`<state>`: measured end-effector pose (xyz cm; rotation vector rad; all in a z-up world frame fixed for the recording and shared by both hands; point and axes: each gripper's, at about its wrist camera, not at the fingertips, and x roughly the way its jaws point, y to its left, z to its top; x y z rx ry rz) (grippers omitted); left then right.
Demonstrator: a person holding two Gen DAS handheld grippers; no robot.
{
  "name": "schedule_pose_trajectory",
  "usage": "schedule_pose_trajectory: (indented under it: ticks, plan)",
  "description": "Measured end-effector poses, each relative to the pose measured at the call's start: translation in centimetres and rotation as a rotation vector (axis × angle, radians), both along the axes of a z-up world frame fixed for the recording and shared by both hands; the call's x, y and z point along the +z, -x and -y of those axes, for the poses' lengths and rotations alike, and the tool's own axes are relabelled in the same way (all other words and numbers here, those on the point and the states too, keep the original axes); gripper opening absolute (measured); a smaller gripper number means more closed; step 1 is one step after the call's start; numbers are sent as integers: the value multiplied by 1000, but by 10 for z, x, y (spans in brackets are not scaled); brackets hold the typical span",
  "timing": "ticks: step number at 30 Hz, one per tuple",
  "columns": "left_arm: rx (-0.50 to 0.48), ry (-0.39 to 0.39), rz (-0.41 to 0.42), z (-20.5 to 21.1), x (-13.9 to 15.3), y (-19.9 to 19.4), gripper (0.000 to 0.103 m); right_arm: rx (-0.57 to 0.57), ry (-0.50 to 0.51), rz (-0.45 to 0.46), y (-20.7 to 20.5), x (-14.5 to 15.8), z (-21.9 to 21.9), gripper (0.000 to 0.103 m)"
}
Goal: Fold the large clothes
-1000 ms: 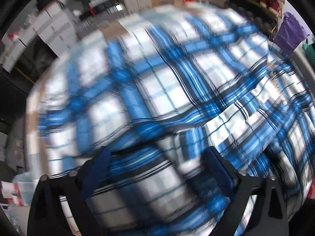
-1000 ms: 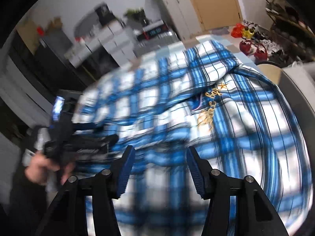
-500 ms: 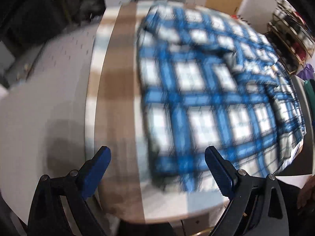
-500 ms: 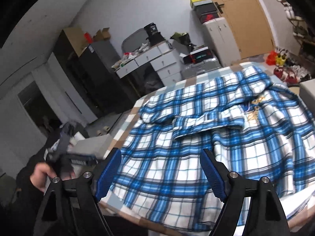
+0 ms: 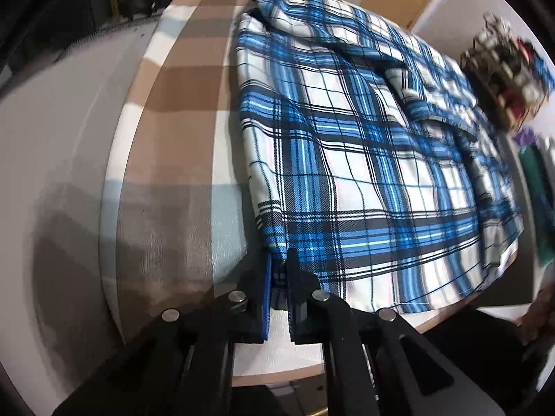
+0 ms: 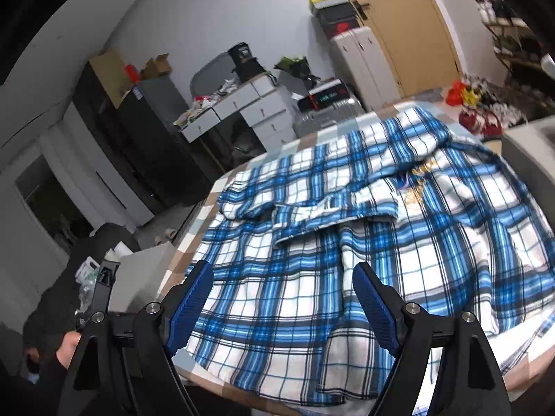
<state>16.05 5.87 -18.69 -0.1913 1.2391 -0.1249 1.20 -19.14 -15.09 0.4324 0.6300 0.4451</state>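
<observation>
Pinching the plaid shirt (image 5: 364, 159) corner at 6 o'clock on the striped worktop (image 5: 180, 111), left gripper (image 5: 279, 277) jaws just clenched; bring right gripper (image 6: 282, 308), jaws released, onto the hem so both lift level.

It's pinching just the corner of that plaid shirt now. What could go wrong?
1. The left claw grips only the plaid shirt at its near corner; a quick pull might slip it free.
2. The shirt's hem hangs near the table edge, so dragging it could slide the shirt off.
</observation>
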Motion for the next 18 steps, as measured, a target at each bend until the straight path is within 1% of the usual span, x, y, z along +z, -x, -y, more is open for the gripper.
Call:
schedule_pose_trajectory:
  ticks: [1,3,6,7,10,12,13,14,15,16,17,18]
  plan:
    - [-1,4,0,-1,-1,1,1,-14,-12,-13,-2,-2,5,83]
    - [-8,-32,5,-2,-2,6,0,-39,-24,-30,-4,-5,12,83]
    - [-4,-42,1,-5,1,10,0,-72,-25,-63,-8,-9,21,83]
    - [-11,-63,-3,-4,2,8,0,-83,-36,-77,-9,-10,27,83]
    - [-24,-90,7,4,6,11,0,-113,-100,-67,-4,-7,50,83]
    - [-25,-103,-10,14,3,7,2,-138,-103,-61,2,-3,68,83]
    - [-26,-91,-13,13,4,4,7,-148,-93,-63,5,0,80,83]
    - [-27,-60,-16,14,2,2,15,-158,-57,-74,8,3,93,83]
    - [-22,-22,-27,13,0,1,40,-165,-24,-87,8,4,100,85]
    - [-17,17,-30,11,-2,1,58,-178,33,-116,8,5,111,87]
    - [-15,48,-15,10,-2,1,60,-190,84,-150,6,4,122,89]
    - [-13,65,-9,13,-3,-2,60,-198,113,-170,6,3,130,89]
